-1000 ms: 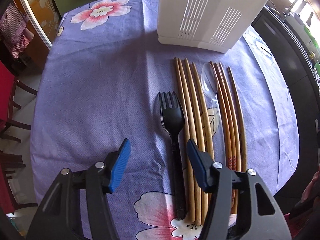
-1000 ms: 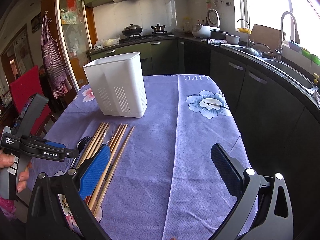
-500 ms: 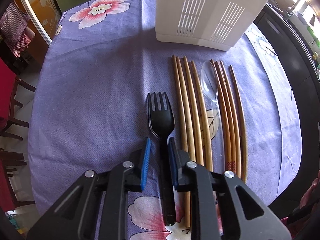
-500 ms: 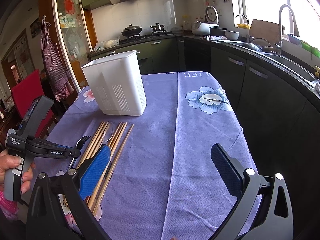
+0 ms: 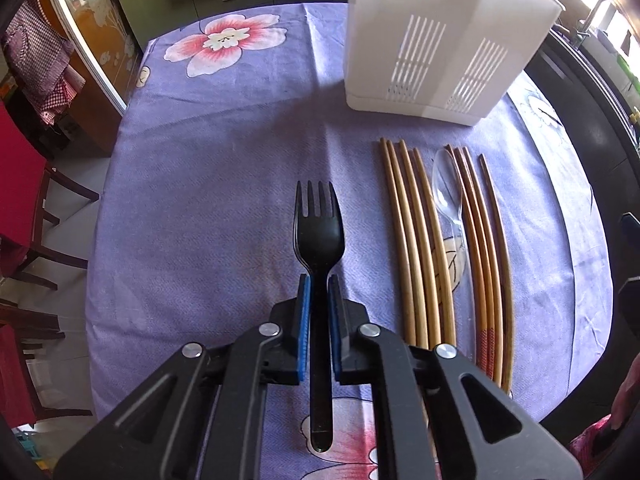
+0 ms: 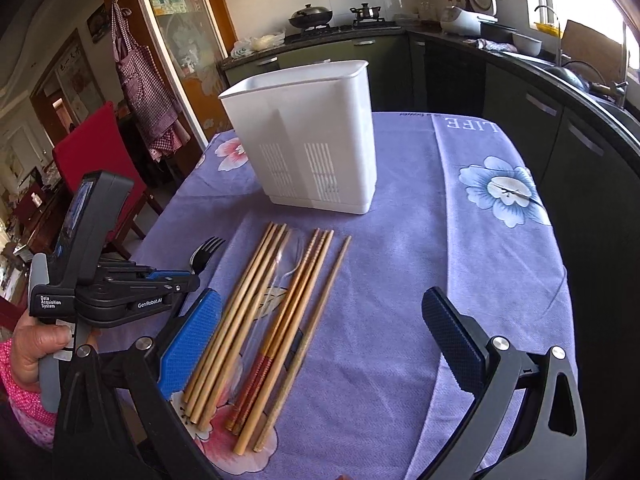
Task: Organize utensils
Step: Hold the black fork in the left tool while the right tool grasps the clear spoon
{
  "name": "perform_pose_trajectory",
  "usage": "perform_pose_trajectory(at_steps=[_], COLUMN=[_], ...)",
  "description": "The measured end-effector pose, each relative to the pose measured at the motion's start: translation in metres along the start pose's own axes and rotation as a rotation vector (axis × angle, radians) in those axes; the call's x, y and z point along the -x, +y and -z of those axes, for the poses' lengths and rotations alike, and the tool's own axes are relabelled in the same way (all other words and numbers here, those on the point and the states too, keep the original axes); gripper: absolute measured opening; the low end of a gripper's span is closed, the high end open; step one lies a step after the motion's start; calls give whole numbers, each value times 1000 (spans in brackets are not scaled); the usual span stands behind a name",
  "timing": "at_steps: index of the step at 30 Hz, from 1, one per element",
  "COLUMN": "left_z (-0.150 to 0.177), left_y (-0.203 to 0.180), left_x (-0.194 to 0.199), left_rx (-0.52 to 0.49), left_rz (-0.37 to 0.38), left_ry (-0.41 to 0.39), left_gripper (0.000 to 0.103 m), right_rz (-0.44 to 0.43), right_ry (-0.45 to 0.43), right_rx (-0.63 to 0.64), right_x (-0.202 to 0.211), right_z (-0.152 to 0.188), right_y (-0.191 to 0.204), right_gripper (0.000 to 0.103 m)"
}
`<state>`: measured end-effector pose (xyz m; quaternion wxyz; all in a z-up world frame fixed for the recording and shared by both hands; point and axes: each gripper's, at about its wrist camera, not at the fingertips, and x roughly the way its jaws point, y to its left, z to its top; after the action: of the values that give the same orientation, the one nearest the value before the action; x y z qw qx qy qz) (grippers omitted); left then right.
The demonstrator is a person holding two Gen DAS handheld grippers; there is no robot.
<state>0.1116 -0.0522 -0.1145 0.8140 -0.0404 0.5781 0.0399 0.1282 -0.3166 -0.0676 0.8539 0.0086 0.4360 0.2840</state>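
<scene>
My left gripper (image 5: 318, 284) is shut on the handle of a black plastic fork (image 5: 319, 224), lifted a little above the purple cloth with its tines pointing away. The fork (image 6: 204, 252) and left gripper (image 6: 188, 280) also show in the right wrist view. Several wooden chopsticks (image 5: 408, 240) and a clear plastic spoon (image 5: 448, 196) lie side by side to the right. A white slotted utensil holder (image 5: 436, 40) stands upright beyond them. My right gripper (image 6: 320, 316) is open and empty, above the near ends of the chopsticks (image 6: 256, 312).
The round table has a purple flowered cloth (image 5: 224, 168). A red chair (image 6: 96, 152) stands at its left. Dark kitchen cabinets (image 6: 560, 120) and a sink run along the right. The table's edge is close on the right and near side.
My left gripper closed on the fork's handle, lifted it off the cloth and carried it to the left, away from the chopsticks. The right gripper stayed open and moved slightly.
</scene>
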Motion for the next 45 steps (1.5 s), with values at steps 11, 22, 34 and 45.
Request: perform_pose_trajectory(at_steps=[11, 22, 34, 45], left_z=[-1, 1, 4, 5], left_y=[26, 33, 30, 28], left_x=[7, 5, 7, 9], left_rx=[27, 24, 8, 2], left_rz=[37, 64, 73, 79], left_ry=[-24, -33, -39, -44], left_gripper=[9, 9, 9, 9], right_rz=[17, 92, 189, 140], right_ry=[235, 289, 284, 216], right_rx=[-41, -45, 34, -6], right_x=[-93, -121, -125, -118], right_z=[-26, -18, -13, -11], right_y=[25, 33, 54, 49], right_gripper=[32, 15, 12, 9])
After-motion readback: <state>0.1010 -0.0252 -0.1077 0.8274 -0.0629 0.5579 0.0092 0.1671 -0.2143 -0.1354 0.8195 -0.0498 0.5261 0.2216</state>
